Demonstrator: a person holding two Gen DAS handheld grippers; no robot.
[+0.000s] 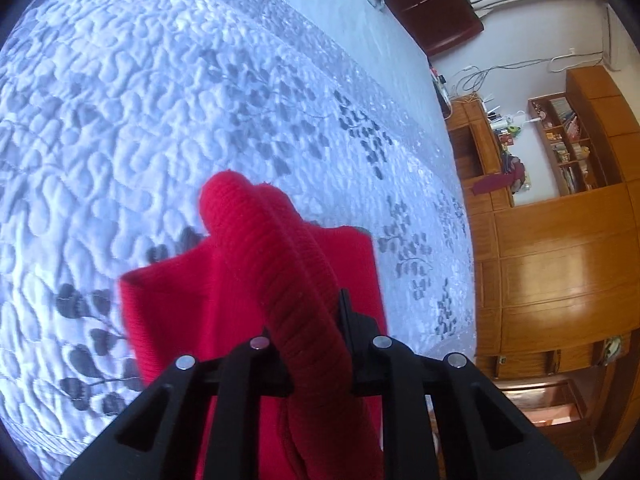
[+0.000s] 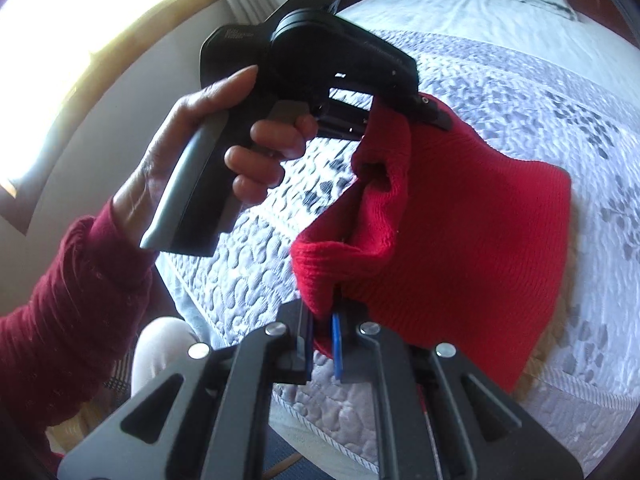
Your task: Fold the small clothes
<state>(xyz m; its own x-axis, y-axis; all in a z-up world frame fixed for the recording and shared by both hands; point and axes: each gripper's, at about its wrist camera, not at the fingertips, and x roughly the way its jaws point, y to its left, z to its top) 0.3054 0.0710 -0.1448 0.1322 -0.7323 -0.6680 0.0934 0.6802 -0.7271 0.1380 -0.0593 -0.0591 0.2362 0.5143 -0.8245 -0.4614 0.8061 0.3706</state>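
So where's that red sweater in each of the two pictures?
Left wrist: red sweater at bottom centre, a ribbed edge running up from between the fingers.
Right wrist: sweater at centre right, hanging between both grippers.
Shared landmark: the leaf-patterned quilt behind it.

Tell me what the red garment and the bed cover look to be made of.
Red garment: seemingly a knit, wool or acrylic, matte, with fine ribs and a thick ribbed rolled edge. Bed cover: apparently quilted woven fabric, slightly shiny, with puffy stitched swirls and grey leaf prints.
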